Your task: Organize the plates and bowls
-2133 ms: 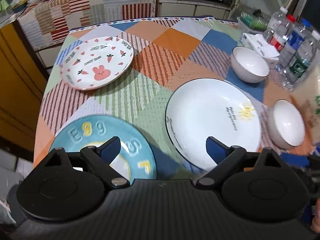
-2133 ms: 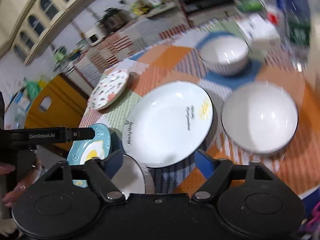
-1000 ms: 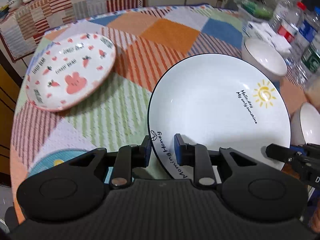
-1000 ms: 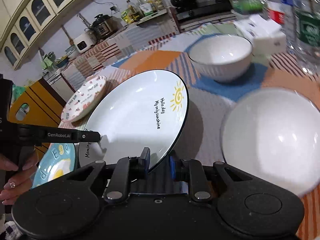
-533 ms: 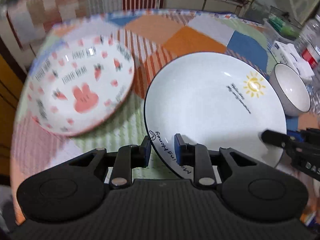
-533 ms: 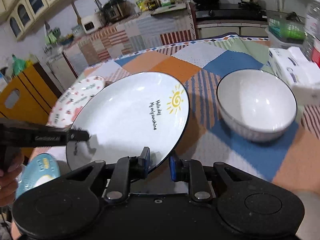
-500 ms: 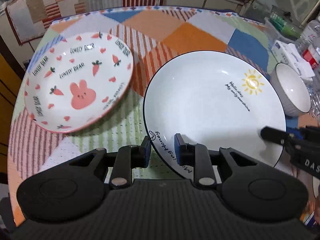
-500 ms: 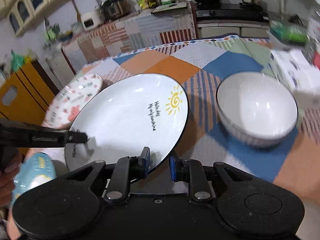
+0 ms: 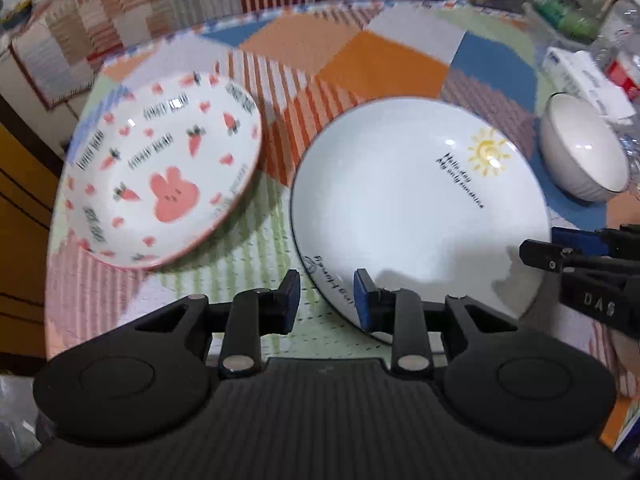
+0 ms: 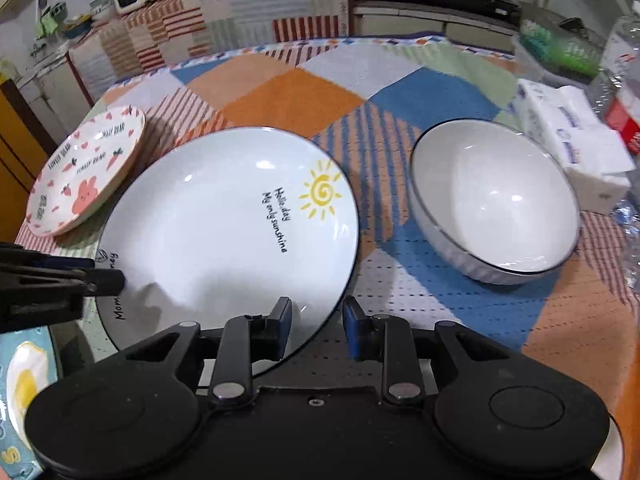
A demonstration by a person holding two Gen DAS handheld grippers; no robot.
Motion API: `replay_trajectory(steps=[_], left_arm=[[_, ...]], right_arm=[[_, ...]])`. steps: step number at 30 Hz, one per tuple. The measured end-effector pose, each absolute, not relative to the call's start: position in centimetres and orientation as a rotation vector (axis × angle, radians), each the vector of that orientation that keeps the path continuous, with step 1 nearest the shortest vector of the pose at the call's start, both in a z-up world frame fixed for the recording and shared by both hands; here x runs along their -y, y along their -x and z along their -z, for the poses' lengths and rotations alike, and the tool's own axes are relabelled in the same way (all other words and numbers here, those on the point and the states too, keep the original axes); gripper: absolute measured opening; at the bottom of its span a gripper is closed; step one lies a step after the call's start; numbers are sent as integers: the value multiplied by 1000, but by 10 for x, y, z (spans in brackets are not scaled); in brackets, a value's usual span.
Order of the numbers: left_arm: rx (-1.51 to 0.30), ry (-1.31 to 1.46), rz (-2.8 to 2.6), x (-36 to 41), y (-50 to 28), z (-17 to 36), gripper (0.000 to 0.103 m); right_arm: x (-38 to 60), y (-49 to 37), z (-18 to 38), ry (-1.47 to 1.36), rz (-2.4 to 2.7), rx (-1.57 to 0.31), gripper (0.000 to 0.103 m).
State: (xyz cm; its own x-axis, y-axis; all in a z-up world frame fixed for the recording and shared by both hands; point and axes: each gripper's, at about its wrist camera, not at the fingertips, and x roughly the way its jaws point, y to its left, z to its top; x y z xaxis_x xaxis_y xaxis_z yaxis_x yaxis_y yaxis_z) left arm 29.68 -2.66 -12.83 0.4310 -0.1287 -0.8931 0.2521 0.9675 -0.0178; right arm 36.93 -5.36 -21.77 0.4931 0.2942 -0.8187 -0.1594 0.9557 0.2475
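A large white plate with a yellow sun (image 9: 416, 216) (image 10: 228, 236) lies on the patchwork tablecloth (image 9: 376, 64). My left gripper (image 9: 326, 296) is open, its fingers astride the plate's near-left rim. My right gripper (image 10: 316, 322) is open too, astride the plate's near-right rim. A pink bunny plate (image 9: 160, 172) (image 10: 84, 172) lies to the left of the white plate. A white bowl (image 9: 582, 148) (image 10: 494, 204) stands to its right. A blue egg plate (image 10: 20, 392) shows at the lower left of the right wrist view.
A tissue pack (image 10: 576, 136) and water bottles (image 9: 624, 56) stand at the table's right side. A wooden chair (image 9: 20, 216) is off the left edge. A covered counter (image 10: 224, 12) runs behind the table.
Both grippers have opened and let go of the sun plate's rim. The plate has come down onto the cloth, further back on the table than it first lay.
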Motion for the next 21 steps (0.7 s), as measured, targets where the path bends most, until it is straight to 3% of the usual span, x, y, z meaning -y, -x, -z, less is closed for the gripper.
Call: replay_trajectory(steps=[5,13,21], left_arm=[[-1099,-135,291,8,-275,100,39],[-1083,-175,352,-21,-225,66,42],[-1074,-197,373,-60,-176,35,58]], right_arm=[[65,-348,194,-217,-361,-1003,38],[61,-311,147,-234,-510,-953,49],[32,-263,104,-83,-614,-863,52]])
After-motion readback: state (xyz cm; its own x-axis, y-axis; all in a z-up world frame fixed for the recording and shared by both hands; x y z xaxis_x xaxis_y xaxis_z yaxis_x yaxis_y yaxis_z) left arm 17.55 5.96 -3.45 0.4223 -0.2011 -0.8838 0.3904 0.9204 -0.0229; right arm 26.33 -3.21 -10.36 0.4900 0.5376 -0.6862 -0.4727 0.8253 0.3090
